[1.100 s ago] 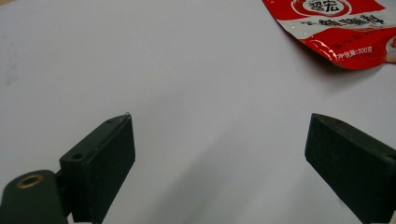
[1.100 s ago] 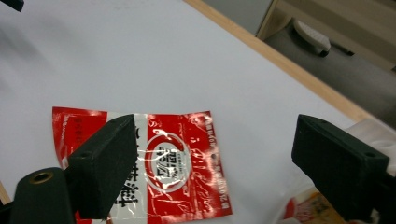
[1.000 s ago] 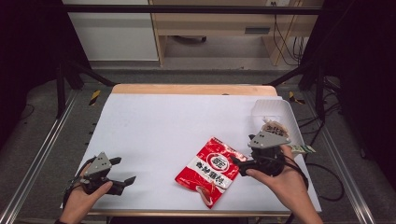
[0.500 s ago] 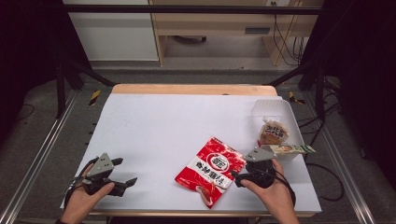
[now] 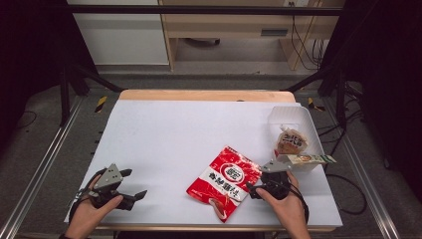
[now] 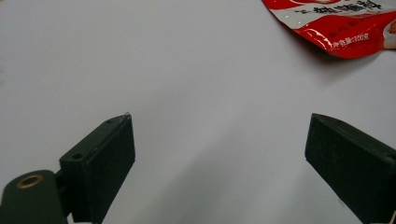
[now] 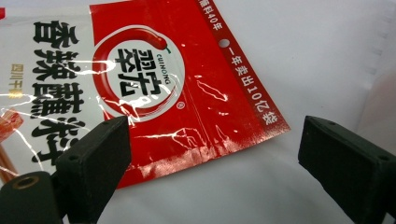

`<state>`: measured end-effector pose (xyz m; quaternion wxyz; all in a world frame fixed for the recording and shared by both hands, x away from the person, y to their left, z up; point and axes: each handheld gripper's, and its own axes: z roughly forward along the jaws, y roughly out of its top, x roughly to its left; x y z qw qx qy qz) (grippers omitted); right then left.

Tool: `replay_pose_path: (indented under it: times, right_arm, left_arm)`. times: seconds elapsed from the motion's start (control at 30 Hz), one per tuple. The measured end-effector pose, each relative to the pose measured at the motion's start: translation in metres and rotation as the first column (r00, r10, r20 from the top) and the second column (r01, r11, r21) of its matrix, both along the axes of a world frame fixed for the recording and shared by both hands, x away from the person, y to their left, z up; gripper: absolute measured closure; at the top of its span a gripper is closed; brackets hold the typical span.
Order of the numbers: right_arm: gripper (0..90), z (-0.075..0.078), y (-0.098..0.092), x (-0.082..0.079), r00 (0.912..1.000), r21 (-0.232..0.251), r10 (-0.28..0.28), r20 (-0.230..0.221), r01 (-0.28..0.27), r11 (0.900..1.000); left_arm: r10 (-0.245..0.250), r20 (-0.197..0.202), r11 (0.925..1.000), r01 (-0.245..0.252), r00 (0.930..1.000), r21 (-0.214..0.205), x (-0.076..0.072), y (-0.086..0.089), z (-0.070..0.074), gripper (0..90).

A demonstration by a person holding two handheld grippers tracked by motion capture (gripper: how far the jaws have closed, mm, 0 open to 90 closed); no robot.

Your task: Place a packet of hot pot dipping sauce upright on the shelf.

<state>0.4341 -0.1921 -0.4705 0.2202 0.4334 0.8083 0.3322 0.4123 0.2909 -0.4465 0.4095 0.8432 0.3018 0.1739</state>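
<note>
1. The white table (image 5: 174, 134) carries everything, landmark being the red seasoning packet (image 5: 225, 181) lying flat on it.
2. A clear tray (image 5: 292, 117) sits beyond the packet's right side, holding a wrapped snack (image 5: 290, 141).
3. My right gripper (image 5: 255, 189), jaws spread wide, is just beside the packet's right edge.
4. My left gripper (image 5: 132, 186), jaws apart and empty, rests well left of the packet.

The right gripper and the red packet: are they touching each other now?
Cannot tell. In the right gripper view, the right gripper stands open, one jaw overlapping the red packet with no contact or gap visible.
</note>
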Motion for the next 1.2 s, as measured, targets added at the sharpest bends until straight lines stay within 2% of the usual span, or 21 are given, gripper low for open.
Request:
replay_pose_path:
  times: [0.27, 0.6, 0.7, 0.97, 1.2]
  right_arm:
    - [10.0, -0.004, 0.002, 0.011, 1.0, 0.021, 0.002, 0.006, -0.002, 0.9998]
    - [9.7, -0.01, 0.003, 0.018, 0.9996, 0.024, -0.016, -0.023, 0.016, 0.9996]
    - [9.7, -0.012, 0.003, 0.02, 0.9994, 0.024, -0.007, -0.034, 0.007, 0.9997]
    - [12.8, -0.009, 0.003, 0.017, 0.999, 0.102, -0.009, -0.043, 0.013, 0.9947]
    - [16.9, -0.004, 0.003, 0.012, 0.9994, 0.165, 0.021, -0.026, -0.017, 0.9862]
  left_arm:
    - [-0.009, 0.003, 0.9999, 0.008, 1.0, 0.007, -0.001, -0.001, 0.0, 8.2]
    - [-0.019, 0.002, 0.9997, 0.019, 0.9998, 0.011, -0.001, -0.003, 0.0, 8.2]
    - [-0.021, 0.001, 0.9997, 0.021, 0.9998, 0.012, -0.001, -0.004, 0.0, 8.2]
    - [-0.025, 0.0, 0.9996, 0.025, 0.9997, 0.015, -0.001, -0.004, 0.0, 8.2]
    - [-0.025, -0.001, 0.9996, 0.025, 0.9997, 0.015, -0.001, -0.005, 0.0, 8.2]
